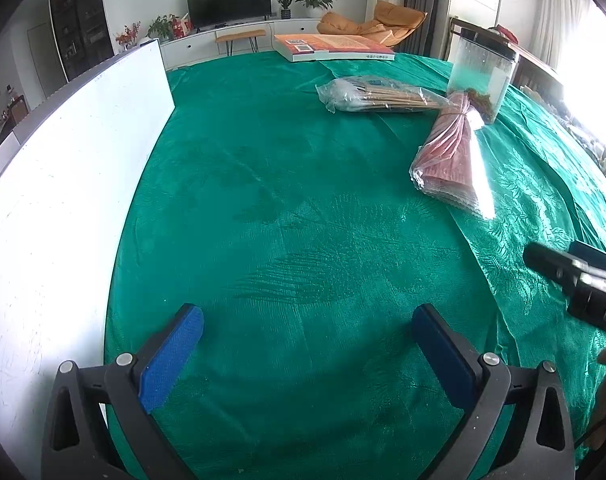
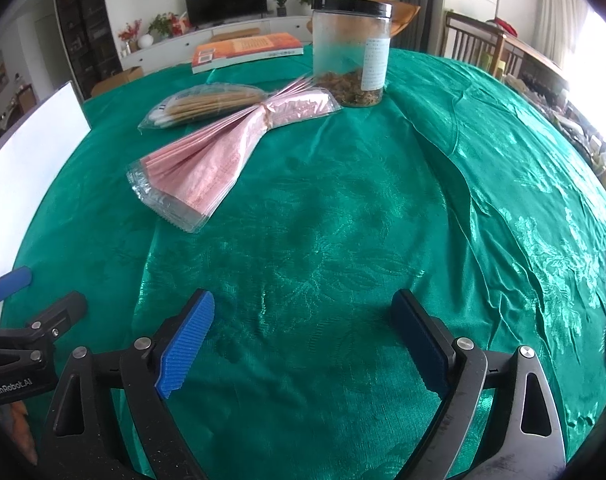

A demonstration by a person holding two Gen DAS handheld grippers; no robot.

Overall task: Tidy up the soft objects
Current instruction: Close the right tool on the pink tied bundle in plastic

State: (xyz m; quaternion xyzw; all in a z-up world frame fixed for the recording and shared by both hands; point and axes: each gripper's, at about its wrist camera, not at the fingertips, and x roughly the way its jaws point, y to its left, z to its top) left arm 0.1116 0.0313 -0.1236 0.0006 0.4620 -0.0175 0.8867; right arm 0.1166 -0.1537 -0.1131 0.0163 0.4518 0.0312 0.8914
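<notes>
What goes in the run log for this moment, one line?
left gripper: open, empty | right gripper: open, empty | pink packet bundle: untouched on green cloth, beside swab bag | jar: upright

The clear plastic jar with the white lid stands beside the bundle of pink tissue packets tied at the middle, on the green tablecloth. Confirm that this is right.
Not quite: the clear plastic jar has a black lid, not a white one, as the right wrist view shows. The rest holds: it stands beside the bundle of pink tissue packets tied at the middle, on the green tablecloth.
</notes>
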